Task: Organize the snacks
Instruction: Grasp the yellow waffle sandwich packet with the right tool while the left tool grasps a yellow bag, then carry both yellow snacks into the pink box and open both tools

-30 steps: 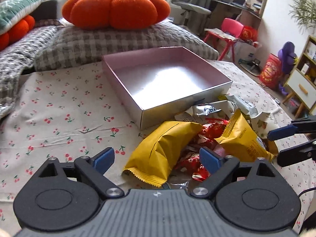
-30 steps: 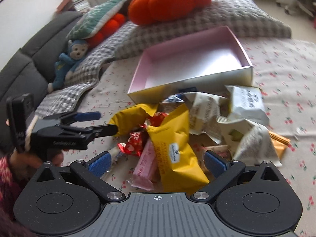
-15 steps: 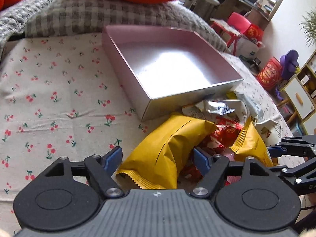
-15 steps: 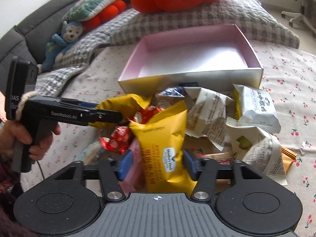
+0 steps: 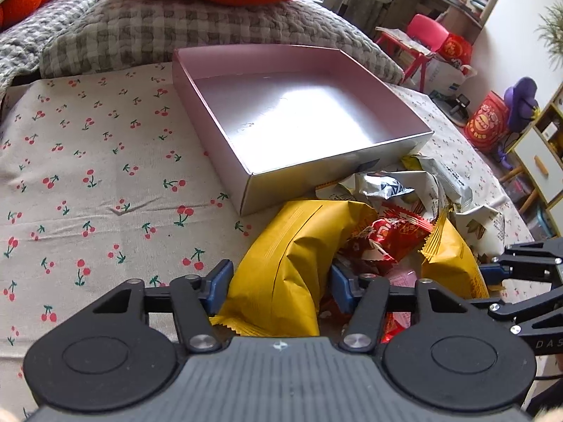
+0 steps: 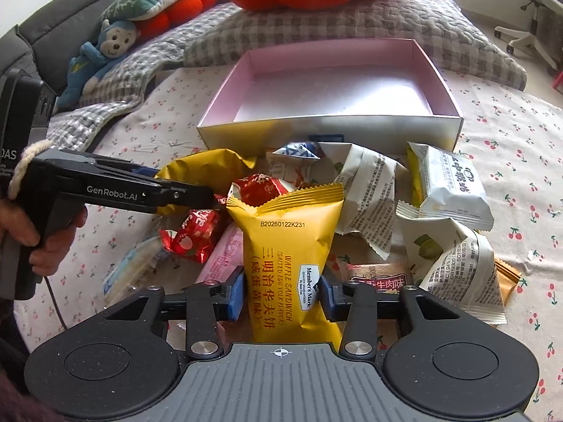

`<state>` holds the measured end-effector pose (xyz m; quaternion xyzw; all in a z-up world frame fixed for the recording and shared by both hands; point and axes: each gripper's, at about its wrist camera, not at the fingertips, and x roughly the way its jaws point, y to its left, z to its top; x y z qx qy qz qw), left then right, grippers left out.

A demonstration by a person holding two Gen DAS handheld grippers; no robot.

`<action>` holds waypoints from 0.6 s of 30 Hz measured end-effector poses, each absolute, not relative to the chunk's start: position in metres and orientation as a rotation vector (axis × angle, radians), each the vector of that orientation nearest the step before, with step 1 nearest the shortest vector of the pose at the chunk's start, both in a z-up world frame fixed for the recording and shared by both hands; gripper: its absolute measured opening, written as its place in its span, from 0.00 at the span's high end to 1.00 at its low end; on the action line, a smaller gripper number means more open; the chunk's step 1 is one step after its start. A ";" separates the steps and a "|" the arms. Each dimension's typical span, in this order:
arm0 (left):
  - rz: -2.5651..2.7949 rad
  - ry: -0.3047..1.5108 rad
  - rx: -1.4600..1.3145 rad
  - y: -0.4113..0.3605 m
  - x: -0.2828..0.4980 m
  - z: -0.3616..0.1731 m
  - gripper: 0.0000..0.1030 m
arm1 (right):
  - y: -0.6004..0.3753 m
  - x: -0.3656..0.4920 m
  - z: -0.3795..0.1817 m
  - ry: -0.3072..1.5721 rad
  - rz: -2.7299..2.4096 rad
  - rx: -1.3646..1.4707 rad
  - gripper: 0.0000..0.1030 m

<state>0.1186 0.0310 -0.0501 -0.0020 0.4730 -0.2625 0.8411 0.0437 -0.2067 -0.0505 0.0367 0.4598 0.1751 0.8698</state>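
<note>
Box (image 5: 302, 130): empty, open room (pile against near wall).
Left tool (image 5: 278, 286): just closed onto yellow packet (image 5: 292, 256) — long axis toward box.
Right tool (image 6: 281, 292): just closed, clamps waffle packet (image 6: 288, 246) — lengthwise boxward.

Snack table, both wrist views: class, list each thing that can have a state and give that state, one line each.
Pink box: open-topped, nothing inside.
Left tool: jaws just closing, pads against a yellow packet.
Right tool: jaws just closing, pads pressing the waffle sandwich packet, which is sealed and propped upright.
Red candy wrappers: sealed, on the pile.
White packets: sealed, crumpled, beside the box.
</note>
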 end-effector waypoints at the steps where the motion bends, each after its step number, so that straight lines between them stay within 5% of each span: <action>1: -0.554 1.003 -0.018 0.032 0.118 -0.049 0.52 | -0.207 0.043 -0.050 0.961 0.368 0.081 0.62; 18: -0.491 1.024 -0.182 0.035 0.112 -0.023 0.61 | -0.233 0.042 -0.016 0.893 0.344 0.247 0.63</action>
